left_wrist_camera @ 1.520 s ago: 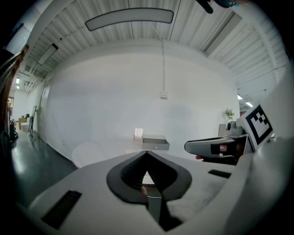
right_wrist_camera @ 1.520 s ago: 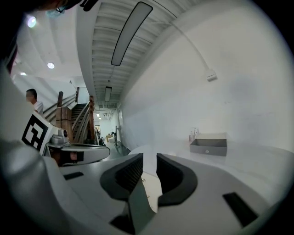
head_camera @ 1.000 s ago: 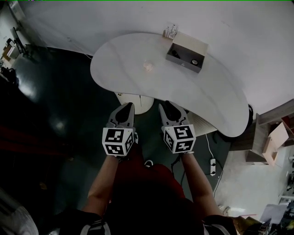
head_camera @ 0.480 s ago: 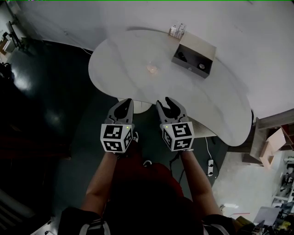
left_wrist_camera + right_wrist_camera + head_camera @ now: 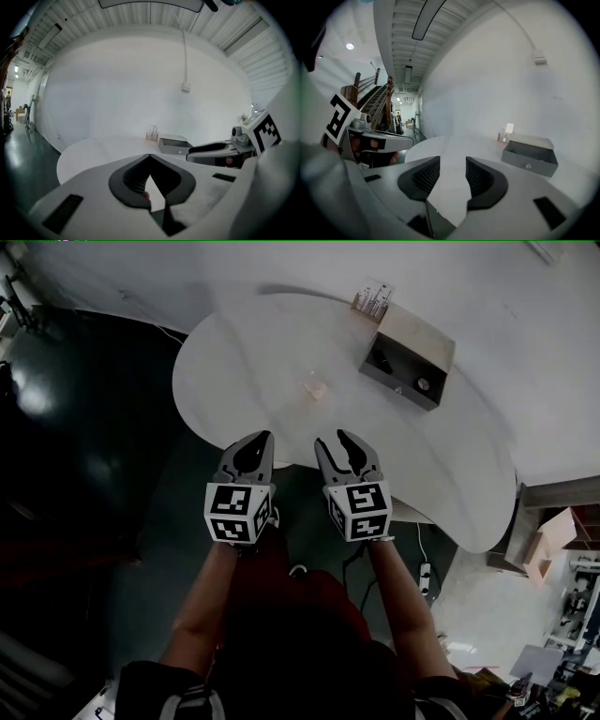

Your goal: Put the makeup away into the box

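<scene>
Left gripper (image 5: 255, 440) closed, empty. Right gripper (image 5: 336, 441) jaws opening, nothing between. Both at near edge of white rounded table (image 5: 234, 371); small pink object (image 5: 315, 388) mid-table, open grey rectangular box (image 5: 410, 357) beyond.

**Matt whites above a glossy floor**

The worktop (image 5: 262, 381) looks smooth and matt white, with no grain. The box (image 5: 539, 161) at its far edge has flat grey matt walls, painted metal or board, I cannot tell which, and a small shiny knob (image 5: 528, 166). The left gripper (image 5: 150, 154) and the right gripper (image 5: 452, 159), whose jaws are opening with nothing between them, have pale grey matt plastic shells. Their pads (image 5: 425, 176) are black, ribbed and rubbery-looking. The marker cubes (image 5: 234, 515) are matt white with black print. The floor (image 5: 56, 409) is dark and glossy and mirrors the lamps.
</scene>
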